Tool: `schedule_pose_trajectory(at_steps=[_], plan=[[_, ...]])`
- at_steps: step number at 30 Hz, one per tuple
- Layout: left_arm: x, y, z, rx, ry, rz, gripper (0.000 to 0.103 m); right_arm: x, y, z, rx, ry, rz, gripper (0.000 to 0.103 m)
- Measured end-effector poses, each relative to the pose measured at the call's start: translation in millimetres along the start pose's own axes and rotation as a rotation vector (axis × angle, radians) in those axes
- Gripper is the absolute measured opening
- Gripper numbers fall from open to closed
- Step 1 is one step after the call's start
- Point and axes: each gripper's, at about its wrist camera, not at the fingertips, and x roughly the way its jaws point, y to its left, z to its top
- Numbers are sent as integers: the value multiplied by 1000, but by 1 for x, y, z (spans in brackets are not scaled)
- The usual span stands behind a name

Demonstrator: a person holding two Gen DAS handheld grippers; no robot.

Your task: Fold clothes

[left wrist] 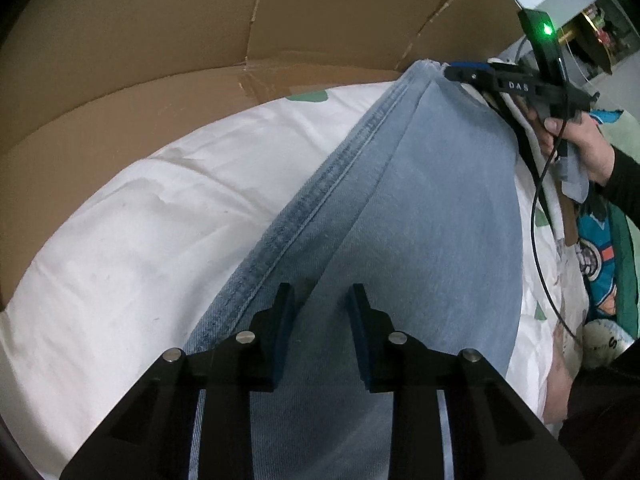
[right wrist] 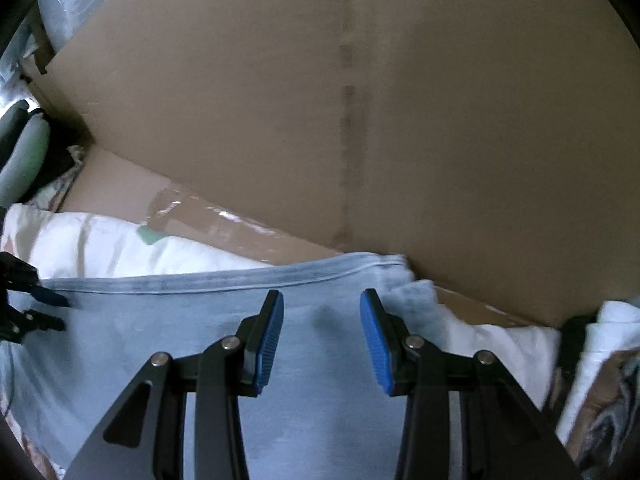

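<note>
Light blue jeans (left wrist: 400, 208) lie stretched out on a white sheet (left wrist: 132, 220). Their thick side seam runs along the left edge. My left gripper (left wrist: 322, 300) hovers open just above the denim, with nothing between its pads. The right gripper (left wrist: 464, 74) shows in the left wrist view at the jeans' far end, held by a hand. In the right wrist view my right gripper (right wrist: 322, 304) is open over the jeans (right wrist: 200, 320), near their seamed far edge. The left gripper's fingertips (right wrist: 44, 304) show at that view's left edge.
A brown cardboard wall (left wrist: 200, 32) stands close behind the sheet, and fills the right wrist view (right wrist: 360, 120). A teal printed garment (left wrist: 600, 248) and other cloth lie to the right. White folded cloth (right wrist: 500, 336) lies right of the jeans.
</note>
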Motion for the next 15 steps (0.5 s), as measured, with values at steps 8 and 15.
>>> schedule_pose_trajectory(at_steps=[8,15], plan=[[13,-2,14,-34,5,-43,27,7,-22,-3,25,4,-41,38],[18,1,24,-46,-2,-100,27,18,-33,-1,19,15,-48,39]])
